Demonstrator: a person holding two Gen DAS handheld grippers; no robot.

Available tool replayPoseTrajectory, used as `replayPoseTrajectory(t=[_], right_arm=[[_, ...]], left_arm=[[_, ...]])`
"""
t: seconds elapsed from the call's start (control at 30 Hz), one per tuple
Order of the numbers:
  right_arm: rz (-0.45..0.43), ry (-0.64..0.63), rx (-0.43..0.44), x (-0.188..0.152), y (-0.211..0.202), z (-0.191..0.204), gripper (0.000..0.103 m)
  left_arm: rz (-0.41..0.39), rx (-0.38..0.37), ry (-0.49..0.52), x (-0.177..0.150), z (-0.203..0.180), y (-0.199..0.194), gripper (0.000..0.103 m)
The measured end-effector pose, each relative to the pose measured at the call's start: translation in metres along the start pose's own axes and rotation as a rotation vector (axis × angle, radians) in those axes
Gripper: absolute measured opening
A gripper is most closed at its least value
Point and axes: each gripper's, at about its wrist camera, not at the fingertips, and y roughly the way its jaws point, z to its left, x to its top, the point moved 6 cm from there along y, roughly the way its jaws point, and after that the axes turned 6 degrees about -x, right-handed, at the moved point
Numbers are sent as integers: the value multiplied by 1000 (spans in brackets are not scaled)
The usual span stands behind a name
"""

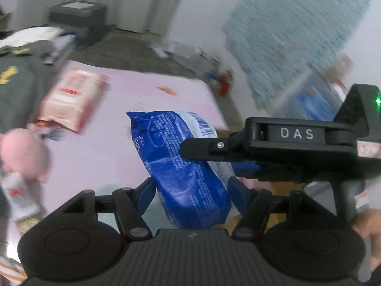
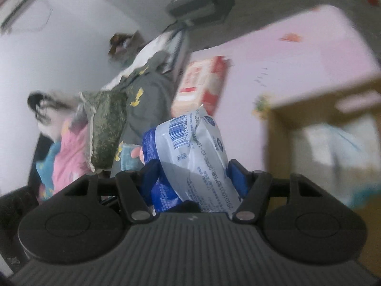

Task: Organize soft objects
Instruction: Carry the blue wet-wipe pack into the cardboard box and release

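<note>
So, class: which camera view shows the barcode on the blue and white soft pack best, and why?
The right wrist view: the barcode faces the camera on the pack's white side. The left wrist view shows mostly the blue printed side, with only a slanted sliver of barcode at its top edge.

Pink bedsheet point(image 1: 100, 147) center free; orange pkg point(image 1: 71, 97) left.

Background clutter around my work surface, heavily blurred.

I see a dark grey cabinet point(image 1: 79, 15) against the pale curtain point(image 1: 164, 2) at the back, grey floor point(image 1: 133, 47) in front of it with small litter point(image 1: 164, 48) and red and blue items point(image 1: 222, 81) near the wall. A light blue patterned sheet point(image 1: 297, 38) hangs on the right wall. From the right wrist view I see a white air conditioner point(image 2: 17, 7) high on the wall.
</note>
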Motion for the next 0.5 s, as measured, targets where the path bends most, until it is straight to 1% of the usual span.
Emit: replayPoseTrajectory(t=[0.07, 0.13, 0.2, 0.3, 0.33, 0.37, 0.43, 0.5], right_arm=[[-15, 46, -6, -15, -24, -26, 63], [-25, 110, -12, -30, -43, -58, 64], [-21, 172, -9, -44, -49, -87, 64], [-1, 268, 1, -65, -43, -126, 65], [8, 301, 5, -72, -38, -139, 64], [17, 336, 9, -78, -32, -152, 64], [31, 390, 11, -89, -21, -172, 64], [39, 437, 21, -98, -12, -189, 63]], left_arm=[[39, -24, 45, -16, -25, 12, 67], [75, -32, 75, -31, -42, 26, 67], [115, -28, 97, -45, -53, 43, 67], [177, -11, 128, -64, -57, 69, 69], [200, -5, 137, -71, -57, 77, 72], [222, -1, 152, -76, -55, 84, 72], [178, 20, 208, -78, -58, 84, 75], [197, 16, 217, -81, -60, 82, 75]])
